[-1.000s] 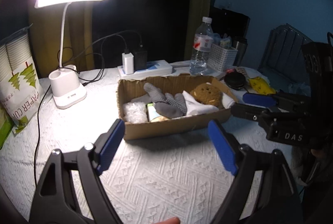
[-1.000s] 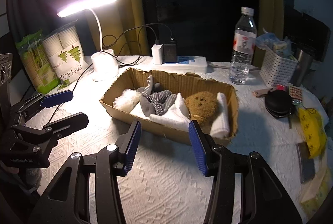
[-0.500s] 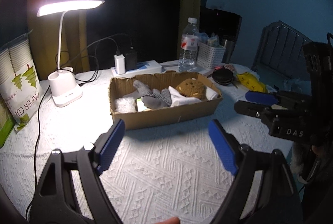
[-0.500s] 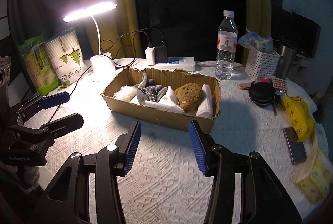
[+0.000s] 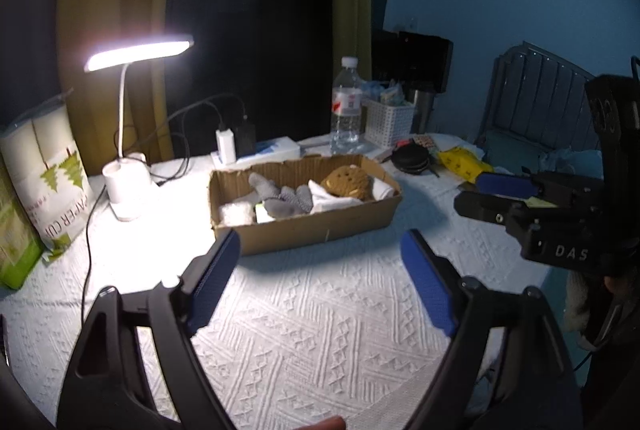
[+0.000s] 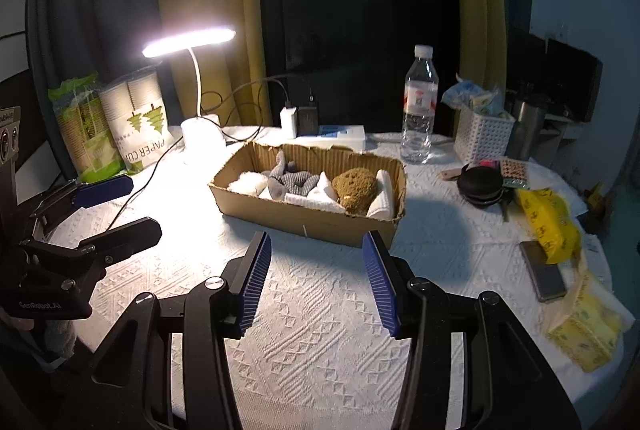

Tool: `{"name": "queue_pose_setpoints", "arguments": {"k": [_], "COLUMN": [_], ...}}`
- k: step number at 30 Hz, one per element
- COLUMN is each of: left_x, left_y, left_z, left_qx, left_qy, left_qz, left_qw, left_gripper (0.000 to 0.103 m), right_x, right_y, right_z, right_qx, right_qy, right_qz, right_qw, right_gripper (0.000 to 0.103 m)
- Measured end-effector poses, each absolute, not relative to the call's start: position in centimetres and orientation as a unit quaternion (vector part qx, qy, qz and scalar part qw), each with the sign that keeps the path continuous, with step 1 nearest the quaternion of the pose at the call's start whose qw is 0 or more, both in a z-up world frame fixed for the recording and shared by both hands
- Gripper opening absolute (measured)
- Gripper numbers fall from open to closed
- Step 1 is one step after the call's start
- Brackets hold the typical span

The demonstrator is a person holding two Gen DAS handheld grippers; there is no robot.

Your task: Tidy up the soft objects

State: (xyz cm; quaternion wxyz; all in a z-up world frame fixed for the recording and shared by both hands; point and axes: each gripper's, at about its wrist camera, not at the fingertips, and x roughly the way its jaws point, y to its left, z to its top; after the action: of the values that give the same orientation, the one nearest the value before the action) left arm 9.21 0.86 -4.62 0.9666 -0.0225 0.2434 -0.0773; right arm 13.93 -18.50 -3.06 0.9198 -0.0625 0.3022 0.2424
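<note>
A cardboard box (image 5: 312, 220) (image 6: 304, 218) sits on the white tablecloth. It holds a grey sock (image 5: 286, 198) (image 6: 290, 180), a brown sponge (image 5: 346, 182) (image 6: 355, 188), white cloths (image 5: 332, 198) (image 6: 320, 196) and a white fluffy wad (image 5: 236, 212) (image 6: 248, 184). My left gripper (image 5: 320, 266) is open and empty, well short of the box. My right gripper (image 6: 316, 270) is open and empty, also in front of the box. Each gripper shows in the other's view, the right one (image 5: 492, 194) and the left one (image 6: 116, 206).
A lit desk lamp (image 5: 126, 182) (image 6: 200, 134) and paper cup packs (image 5: 44, 174) (image 6: 136, 126) stand at the left. A power strip (image 6: 332, 134), water bottle (image 6: 418, 110), white basket (image 6: 482, 136), black round case (image 6: 480, 182), yellow packets (image 6: 548, 218) and a phone (image 6: 544, 276) lie behind and right.
Both grippers have pulled back and up from the box, which now looks smaller and farther. Both stay open and empty.
</note>
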Motion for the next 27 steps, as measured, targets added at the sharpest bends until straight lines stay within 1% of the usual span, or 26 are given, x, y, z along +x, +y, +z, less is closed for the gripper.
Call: {"name": "queue_pose_setpoints", "arguments": {"k": [9, 10, 11, 12, 14, 15, 17, 21, 24, 27], "left_x": [5.9, 5.6, 5.3, 4.8, 4.2, 3.9, 3.3, 2.0, 1.4, 0.8], "left_y": [0.3, 0.2, 0.2, 0.3, 0.5, 0.7, 0.9, 1.4, 1.5, 1.4], "left_z": [-0.9, -0.6, -0.2, 0.2, 0.8, 1.2, 2.0, 3.7, 4.6, 5.2], "left_qx": [-0.024, -0.022, -0.021, -0.022, -0.024, -0.026, -0.029, -0.034, -0.029, -0.022], "left_qy": [0.194, 0.191, 0.188, 0.183, 0.175, 0.171, 0.160, 0.133, 0.124, 0.117], "left_qz": [-0.075, -0.075, -0.073, -0.072, -0.065, -0.060, -0.049, -0.031, -0.028, -0.028], "left_qw": [0.978, 0.978, 0.979, 0.980, 0.982, 0.983, 0.985, 0.990, 0.991, 0.992], "left_gripper": [0.084, 0.086, 0.093, 0.096, 0.097, 0.097, 0.101, 0.102, 0.102, 0.102], "right_x": [10.4, 10.1, 9.7, 9.2, 8.2, 8.0, 7.3, 6.3, 6.1, 5.8], "right_y": [-18.8, -18.9, -19.0, -19.1, -19.4, -19.5, -19.7, -20.0, -20.2, -20.3], "right_z": [0.2, 0.4, 0.9, 1.4, 2.5, 2.8, 3.6, 5.2, 5.8, 6.5], "right_qx": [-0.057, -0.056, -0.055, -0.053, -0.051, -0.051, -0.051, -0.053, -0.054, -0.056], "right_qy": [0.262, 0.259, 0.254, 0.247, 0.233, 0.228, 0.217, 0.199, 0.195, 0.187], "right_qz": [0.236, 0.236, 0.235, 0.235, 0.234, 0.233, 0.229, 0.211, 0.199, 0.198], "right_qw": [0.934, 0.935, 0.937, 0.939, 0.943, 0.944, 0.947, 0.955, 0.959, 0.960], "right_gripper": [0.051, 0.053, 0.059, 0.060, 0.062, 0.068, 0.076, 0.078, 0.083, 0.084]}}
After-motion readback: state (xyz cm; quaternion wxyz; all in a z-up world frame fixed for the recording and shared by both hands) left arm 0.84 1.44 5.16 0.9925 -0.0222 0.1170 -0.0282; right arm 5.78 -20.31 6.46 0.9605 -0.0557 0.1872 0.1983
